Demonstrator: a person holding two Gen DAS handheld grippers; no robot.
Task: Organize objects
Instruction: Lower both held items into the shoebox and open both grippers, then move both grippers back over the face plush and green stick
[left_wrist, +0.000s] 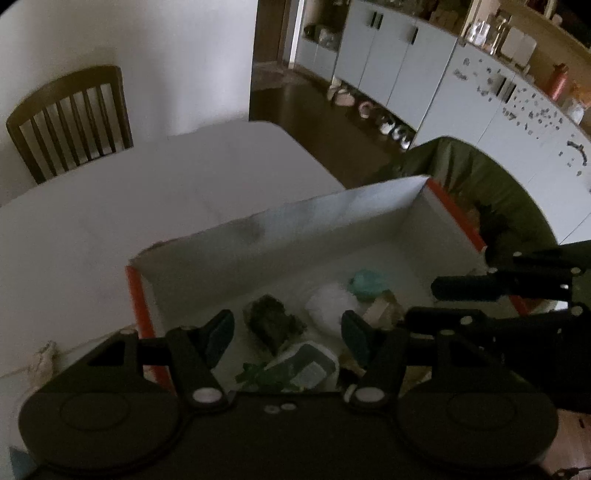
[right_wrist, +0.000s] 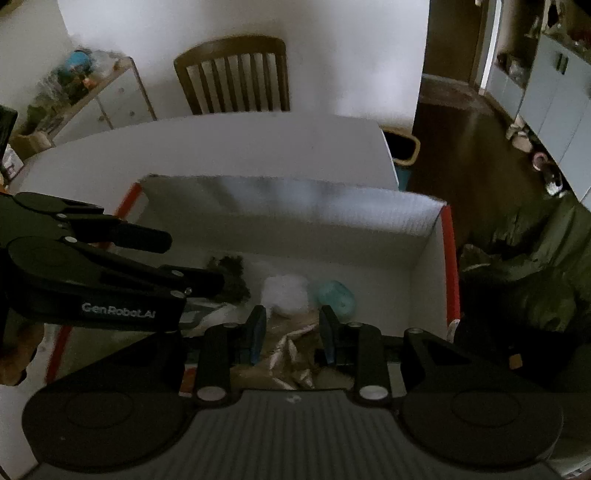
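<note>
Both grippers hang over the white box (left_wrist: 369, 221) on the table (left_wrist: 110, 221). The left gripper (left_wrist: 288, 332) is spread and empty above a dark lump (left_wrist: 273, 321), apparently lying lengthwise toward the box's near wall; the right gripper (right_wrist: 291, 332) is half-parted, holding nothing.

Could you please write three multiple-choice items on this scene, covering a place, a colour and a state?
1. Where does the teal object lie?
A. on the chair
B. inside the box
C. on the floor

2. What colour are the box's corner edges?
A. orange-red
B. blue
C. yellow

3. How do the left tongs stand?
A. shut on the teal object
B. open, holding nothing
C. shut on the chair

Answers: B, it lies on the box floor beside the white lump; A, both visible corners carry orange-red strips; B, a clear gap separates the pads.
</note>
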